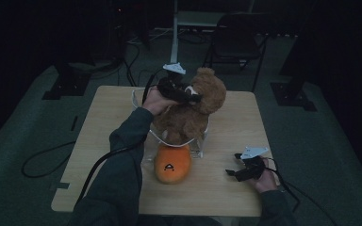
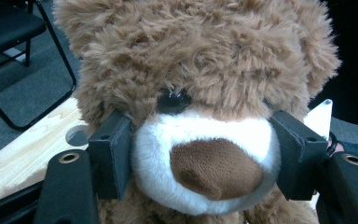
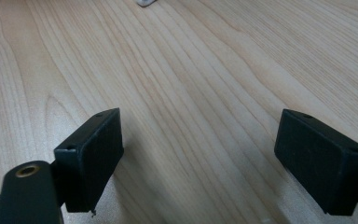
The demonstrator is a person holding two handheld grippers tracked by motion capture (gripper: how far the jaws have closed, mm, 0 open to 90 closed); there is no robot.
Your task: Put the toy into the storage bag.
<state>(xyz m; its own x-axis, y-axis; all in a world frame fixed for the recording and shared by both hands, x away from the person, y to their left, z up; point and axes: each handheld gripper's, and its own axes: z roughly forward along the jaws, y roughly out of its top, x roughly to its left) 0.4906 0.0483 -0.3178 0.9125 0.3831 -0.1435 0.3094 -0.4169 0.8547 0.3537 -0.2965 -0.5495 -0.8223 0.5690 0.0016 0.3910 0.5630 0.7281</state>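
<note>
Where the left gripper (image 2: 205,154) looks along its own jaws, both black pads press into the white muzzle of a brown teddy bear (image 2: 200,93), one at 9 o'clock and one at 3 o'clock of the brown nose; the plush bulges round the pads, so the jaws are clenched on the muzzle. One dark eye sits just above the muzzle, at 12 o'clock of the nose.

High view: the teddy bear (image 1: 193,110) stands near the table's middle, slightly toward 12 o'clock, its lower body inside a clear container with a white rim (image 1: 202,141). Its head leans toward 1 o'clock. The left gripper (image 1: 193,97) comes in from 9 o'clock of the head, held by the left hand (image 1: 154,101), dark green sleeve behind it, cable trailing down toward 7 o'clock.

An orange plush toy (image 1: 172,163) with a black mark on its face lies on the wooden table (image 1: 226,193), touching the container's near side, at 6 o'clock of the bear.

The right gripper (image 1: 231,172) is at 4 o'clock of the bear, well apart from it, near the table's 5 o'clock corner, in the right hand (image 1: 265,179). Right gripper view: right gripper (image 3: 200,158) released, jaws wide apart, bare wood grain between them, nothing held. A small white object (image 3: 145,3) at the top edge, too cut off to name.

Beyond the table at 12 o'clock, a dark folding chair (image 1: 238,37) on grey floor.
</note>
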